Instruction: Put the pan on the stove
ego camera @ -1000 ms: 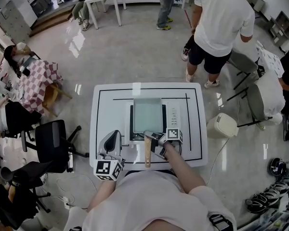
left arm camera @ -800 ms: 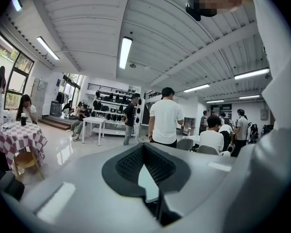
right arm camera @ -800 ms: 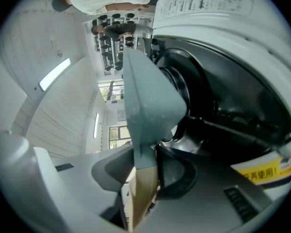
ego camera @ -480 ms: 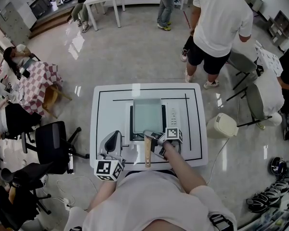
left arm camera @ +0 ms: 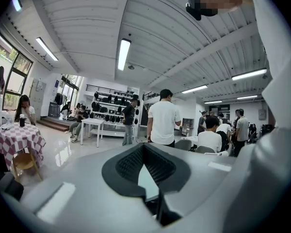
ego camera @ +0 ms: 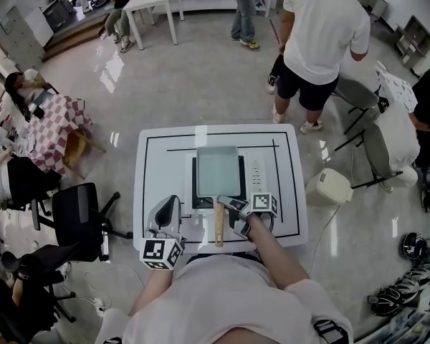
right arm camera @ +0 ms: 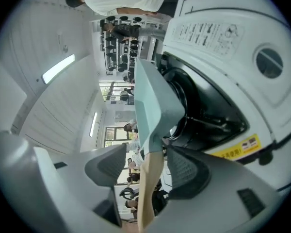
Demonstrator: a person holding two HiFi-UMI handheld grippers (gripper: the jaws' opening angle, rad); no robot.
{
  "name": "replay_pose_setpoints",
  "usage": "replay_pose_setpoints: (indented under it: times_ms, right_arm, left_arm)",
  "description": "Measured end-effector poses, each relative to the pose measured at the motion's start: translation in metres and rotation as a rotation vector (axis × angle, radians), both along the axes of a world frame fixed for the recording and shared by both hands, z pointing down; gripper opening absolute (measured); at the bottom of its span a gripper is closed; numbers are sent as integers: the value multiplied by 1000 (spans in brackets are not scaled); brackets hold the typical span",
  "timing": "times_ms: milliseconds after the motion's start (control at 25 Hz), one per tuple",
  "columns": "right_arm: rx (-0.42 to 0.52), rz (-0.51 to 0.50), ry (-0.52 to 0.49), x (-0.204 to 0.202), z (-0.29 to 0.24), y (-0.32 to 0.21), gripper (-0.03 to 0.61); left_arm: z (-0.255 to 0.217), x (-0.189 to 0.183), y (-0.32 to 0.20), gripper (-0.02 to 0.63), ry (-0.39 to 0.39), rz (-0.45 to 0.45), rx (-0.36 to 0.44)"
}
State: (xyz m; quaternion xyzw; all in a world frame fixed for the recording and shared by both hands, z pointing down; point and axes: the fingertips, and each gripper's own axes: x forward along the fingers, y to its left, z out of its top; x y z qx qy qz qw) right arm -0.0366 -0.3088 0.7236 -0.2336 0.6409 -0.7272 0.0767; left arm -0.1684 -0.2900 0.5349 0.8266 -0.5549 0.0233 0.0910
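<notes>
Letting go cleanly is what this step seems to call for: the right gripper (right arm camera: 146, 168) should back straight off along the light wooden handle (ego camera: 218, 226) without nudging it, since a sideways knock could swing the pan off its seat. Its fingers (right arm camera: 186, 171) are opening, spread wide to either side of that handle, and neither pad looks to be pressing on the wood (a sliver of gap shows on each side). To its left, the left gripper (ego camera: 166, 208) is at the near edge of the white, black-lined surface (ego camera: 149, 165), pointing up and away. Its fingers are closed tip to tip with nothing between them. Beyond the handle, the pale green square metal pan (ego camera: 218, 170) sits flat on the black burner well of the white-cased portable stove (ego camera: 256, 172), so the task looks all but done. Farther off, a person in a white shirt (ego camera: 322, 27) stands on the glossy floor.
</notes>
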Motion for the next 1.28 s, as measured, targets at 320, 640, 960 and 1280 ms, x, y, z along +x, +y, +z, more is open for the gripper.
replay_pose_setpoints:
  times_ms: [320, 640, 960, 1280]
  right_arm:
    - [131, 10, 116, 52, -39, 24, 239]
    - [501, 165, 481, 105, -108, 24, 30]
    - [953, 197, 776, 96, -218, 20, 9]
    - [1145, 258, 1023, 99, -263, 22, 9]
  left_arm:
    - [-2, 3, 8, 11, 0, 9, 11]
    - [-9, 15, 15, 11, 5, 29, 26]
    - [-29, 26, 24, 11, 17, 47, 64]
    - [-40, 25, 27, 11, 15, 33, 93]
